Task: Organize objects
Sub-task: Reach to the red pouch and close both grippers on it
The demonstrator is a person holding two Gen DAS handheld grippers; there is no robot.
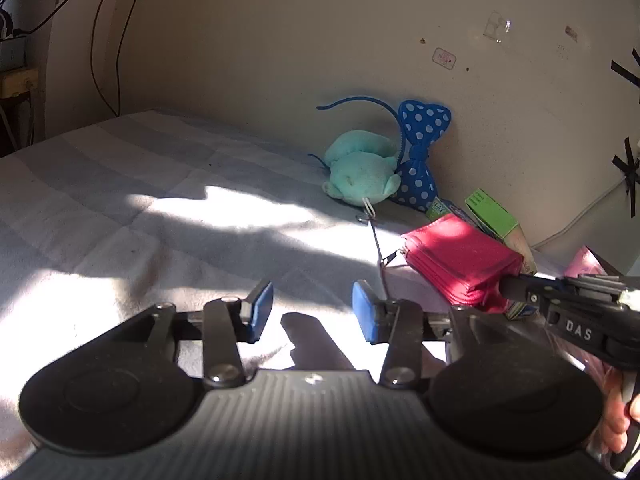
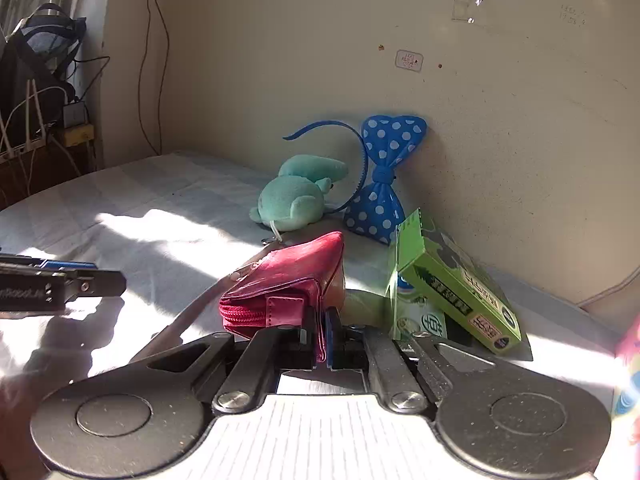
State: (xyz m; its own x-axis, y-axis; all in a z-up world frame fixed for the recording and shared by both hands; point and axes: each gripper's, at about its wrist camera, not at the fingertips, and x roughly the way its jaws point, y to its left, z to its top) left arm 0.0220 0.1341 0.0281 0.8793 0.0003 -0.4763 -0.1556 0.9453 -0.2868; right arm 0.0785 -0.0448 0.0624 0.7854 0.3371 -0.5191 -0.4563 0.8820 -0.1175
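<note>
- Two tools are at work over the bed (image 1: 120, 184), which is covered in a pale checked sheet with patches of sunlight.
- Most of your open room is on the left half of the bed, from its near edge back to the far left corner; nothing lies there.
- Along the far edge, against the wall (image 1: 280, 40), the things are bunched: a teal plush toy (image 1: 360, 174), then a blue polka-dot bow headband (image 1: 420, 152) leaning on the wall just beside it.
- Toward the far right corner a green box (image 2: 456, 284) lies tilted on another carton, close to the wall.
- Your right tool (image 2: 318, 332) is pinching the red zip wallet (image 2: 288, 288) by its near end, jaws pressed together on the leather.
- That wallet sits above the sheet, between the plush toy and the green box, near both and not touching the toy.
- Its thin strap (image 1: 378, 246) trails from the wallet's left end toward the plush toy's key ring.
- Your left tool (image 1: 312, 310) is spread wide with nothing between its blue pads (image 1: 260, 308); it hangs over the sheet to the left of the wallet, apart from it.
- Seen from the left wrist, the right tool enters from the right edge.
</note>
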